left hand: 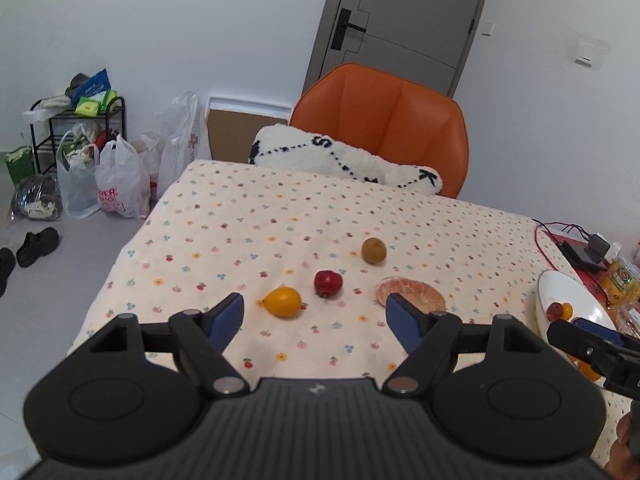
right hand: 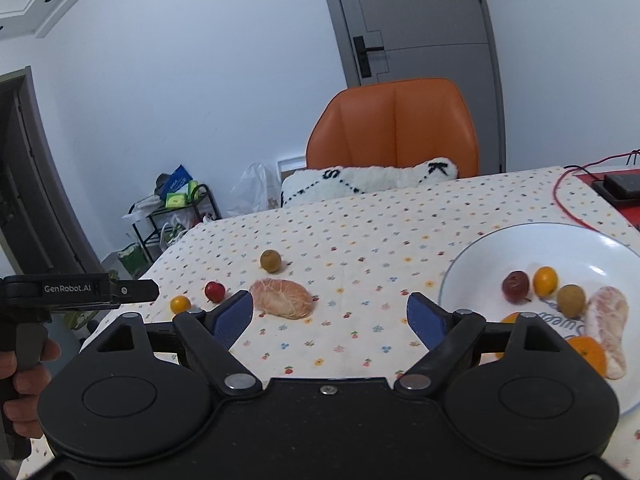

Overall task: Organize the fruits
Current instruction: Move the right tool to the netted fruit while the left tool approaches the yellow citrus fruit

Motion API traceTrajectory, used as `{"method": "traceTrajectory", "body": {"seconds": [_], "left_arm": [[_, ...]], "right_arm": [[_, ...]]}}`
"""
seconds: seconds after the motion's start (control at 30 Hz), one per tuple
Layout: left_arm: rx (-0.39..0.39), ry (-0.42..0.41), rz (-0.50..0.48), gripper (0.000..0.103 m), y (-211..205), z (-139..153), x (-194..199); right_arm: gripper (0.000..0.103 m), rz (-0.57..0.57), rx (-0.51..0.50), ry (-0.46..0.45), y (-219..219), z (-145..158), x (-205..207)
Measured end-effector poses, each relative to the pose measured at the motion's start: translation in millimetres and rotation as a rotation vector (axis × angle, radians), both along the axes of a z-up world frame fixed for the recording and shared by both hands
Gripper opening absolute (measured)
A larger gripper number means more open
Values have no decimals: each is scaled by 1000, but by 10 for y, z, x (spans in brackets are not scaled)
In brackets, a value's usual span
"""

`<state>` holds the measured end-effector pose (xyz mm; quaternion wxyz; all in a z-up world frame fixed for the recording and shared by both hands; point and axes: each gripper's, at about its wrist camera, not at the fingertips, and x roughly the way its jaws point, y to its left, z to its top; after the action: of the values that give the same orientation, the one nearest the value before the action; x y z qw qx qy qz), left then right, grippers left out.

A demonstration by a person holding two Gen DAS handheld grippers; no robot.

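Both tools are spread wide with nothing between their blue pads, which fits a moment between picks rather than a carry. The left tool (left hand: 315,316) hovers low over the flowered tabletop (left hand: 248,224), its gap lined up roughly with the loose fruit just ahead, so it appears to be choosing a target. Nearest to it lie the yellow fruit (left hand: 282,301) and the small red fruit (left hand: 328,283), close together but apart; the peeled citrus (left hand: 412,295) sits partly behind the left tool's right finger, and the brown fruit (left hand: 374,250) rests farther back on its own. All four sit directly on the cloth, probably because they are the ones not yet sorted. The right tool (right hand: 330,318) hangs above bare cloth between those loose pieces and the white plate (right hand: 472,264), a placing that would let it serve either side. The plate stands at the right of the tabletop and already holds a dark red fruit (right hand: 516,286), a yellow one (right hand: 545,280), a brown one (right hand: 571,300), a peeled segment (right hand: 610,320) and some orange pieces partly hidden by the tool body, so it looks like the collecting place. A hand (right hand: 22,384) grips the left tool's handle at the right view's left edge. Beyond the tabletop stand an orange chair (left hand: 384,120) and a white cushion (left hand: 344,156).
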<state>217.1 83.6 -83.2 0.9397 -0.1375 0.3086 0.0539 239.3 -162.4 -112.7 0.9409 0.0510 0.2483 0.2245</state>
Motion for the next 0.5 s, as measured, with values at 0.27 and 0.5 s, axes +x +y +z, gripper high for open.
{"method": "traceTrajectory", "body": {"seconds": [0.27,0.5], "left_arm": [[-21,11,18,70,142,-97,54],[-24,25,15,63,183,-170,157]], "right_arm": [[83,30,-32,7,170,-12,92],[83,45,-32,31,307,-81,239]]}}
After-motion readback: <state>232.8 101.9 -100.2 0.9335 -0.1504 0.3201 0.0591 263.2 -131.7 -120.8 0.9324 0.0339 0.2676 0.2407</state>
